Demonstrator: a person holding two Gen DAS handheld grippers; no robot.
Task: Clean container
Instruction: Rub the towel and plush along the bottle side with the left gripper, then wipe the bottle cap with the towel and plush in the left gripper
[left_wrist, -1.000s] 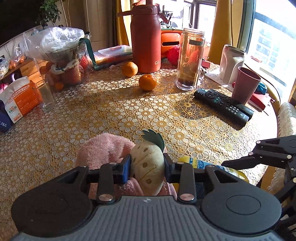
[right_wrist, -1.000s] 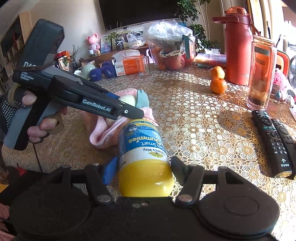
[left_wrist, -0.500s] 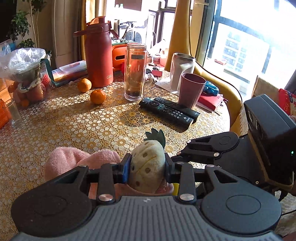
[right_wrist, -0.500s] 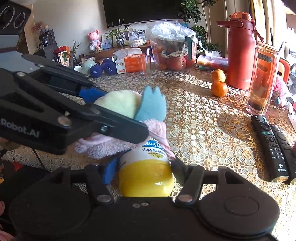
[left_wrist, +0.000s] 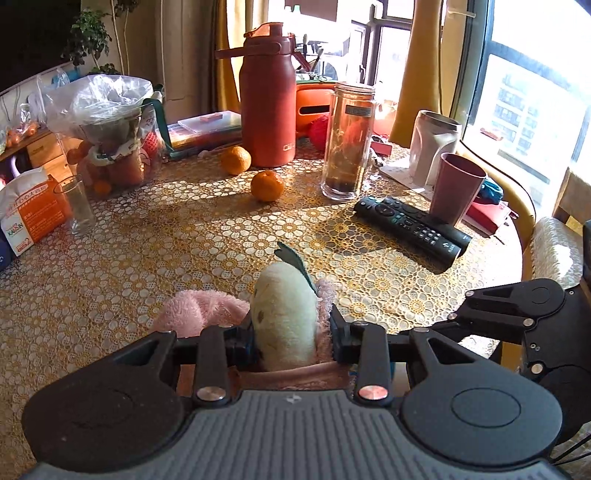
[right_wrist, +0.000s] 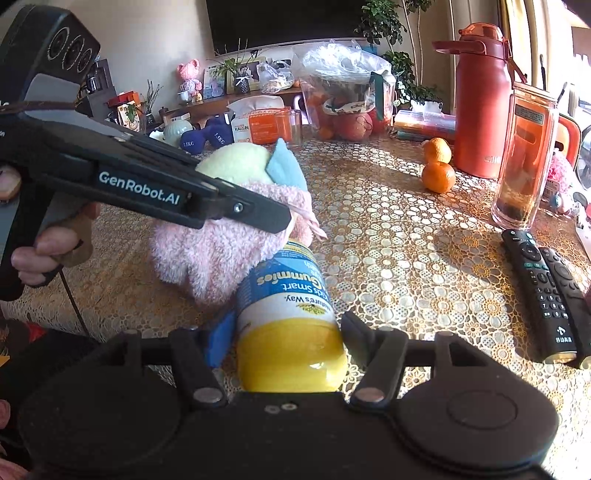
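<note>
My right gripper is shut on a gummies bottle with a yellow cap and blue label, held lying along the fingers. My left gripper is shut on a fluffy pink cloth with a pale plush strawberry sewn on it. In the right wrist view that cloth rests against the far end of the bottle, under the left gripper's black finger. The bottle is hidden in the left wrist view. A hand holds the left gripper's handle.
Lace-covered round table. Two remotes, a pink cup, a glass tumbler, a red flask, two oranges, a fruit bag, a drinking glass and a tissue pack stand around. A chair sits at right.
The left gripper with the cloth swung over the bottle towards the right and has come back left; the cloth now lies against the bottle's far end. The right gripper keeps hold of the bottle.
</note>
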